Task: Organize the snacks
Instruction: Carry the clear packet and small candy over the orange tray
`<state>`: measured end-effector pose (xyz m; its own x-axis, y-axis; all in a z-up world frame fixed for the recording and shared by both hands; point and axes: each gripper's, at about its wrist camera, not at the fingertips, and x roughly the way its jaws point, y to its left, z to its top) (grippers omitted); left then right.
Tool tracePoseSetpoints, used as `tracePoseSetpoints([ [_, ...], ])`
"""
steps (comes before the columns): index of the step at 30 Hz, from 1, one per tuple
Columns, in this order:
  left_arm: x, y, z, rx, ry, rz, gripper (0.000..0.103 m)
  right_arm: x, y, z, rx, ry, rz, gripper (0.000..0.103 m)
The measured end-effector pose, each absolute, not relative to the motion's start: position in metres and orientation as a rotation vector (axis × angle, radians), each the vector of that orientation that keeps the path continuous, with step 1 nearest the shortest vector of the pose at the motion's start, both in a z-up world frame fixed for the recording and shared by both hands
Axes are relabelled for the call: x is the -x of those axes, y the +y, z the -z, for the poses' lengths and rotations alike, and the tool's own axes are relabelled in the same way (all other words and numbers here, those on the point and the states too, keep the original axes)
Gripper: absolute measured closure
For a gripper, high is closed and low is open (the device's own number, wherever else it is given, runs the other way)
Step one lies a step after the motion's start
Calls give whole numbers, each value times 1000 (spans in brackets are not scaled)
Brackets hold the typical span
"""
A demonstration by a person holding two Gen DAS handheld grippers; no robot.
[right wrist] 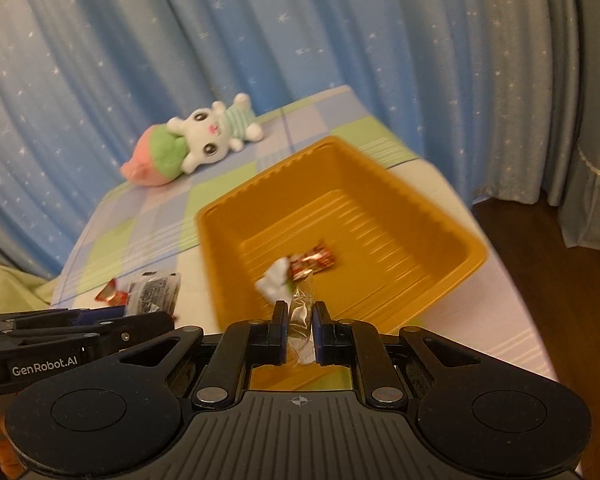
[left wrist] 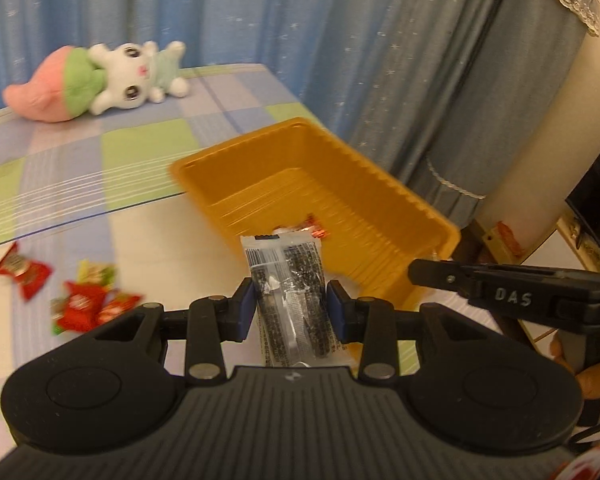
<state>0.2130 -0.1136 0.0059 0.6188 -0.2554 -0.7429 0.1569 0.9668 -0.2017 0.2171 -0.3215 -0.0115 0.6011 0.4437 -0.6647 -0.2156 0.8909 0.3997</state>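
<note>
My left gripper (left wrist: 291, 298) is shut on a clear packet of black sesame snack (left wrist: 290, 288), held upright just before the near edge of the orange tray (left wrist: 380, 184). My right gripper (right wrist: 300, 320) is shut on the clear end of a small white-wrapped snack (right wrist: 278, 280), held over the near part of the orange tray (right wrist: 440, 220). A red-wrapped snack (right wrist: 314, 260) lies inside the tray. Several red and green wrapped snacks (left wrist: 80, 300) lie on the table to the left. The right gripper shows at the right of the left wrist view (left wrist: 428, 274), and the sesame packet also shows in the right wrist view (right wrist: 152, 292).
A plush bunny toy (left wrist: 100, 80) lies at the far side of the checked tablecloth (left wrist: 60, 168). Blue star curtains hang behind. The table edge drops to a wooden floor (right wrist: 540, 280) on the right.
</note>
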Motion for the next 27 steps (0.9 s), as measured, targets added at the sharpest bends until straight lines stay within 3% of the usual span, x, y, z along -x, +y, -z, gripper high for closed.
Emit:
tracePoseSetpoints([
  [27, -309, -202, 36, 151, 977, 157, 68, -298, -380, 41, -275, 895, -428, 90],
])
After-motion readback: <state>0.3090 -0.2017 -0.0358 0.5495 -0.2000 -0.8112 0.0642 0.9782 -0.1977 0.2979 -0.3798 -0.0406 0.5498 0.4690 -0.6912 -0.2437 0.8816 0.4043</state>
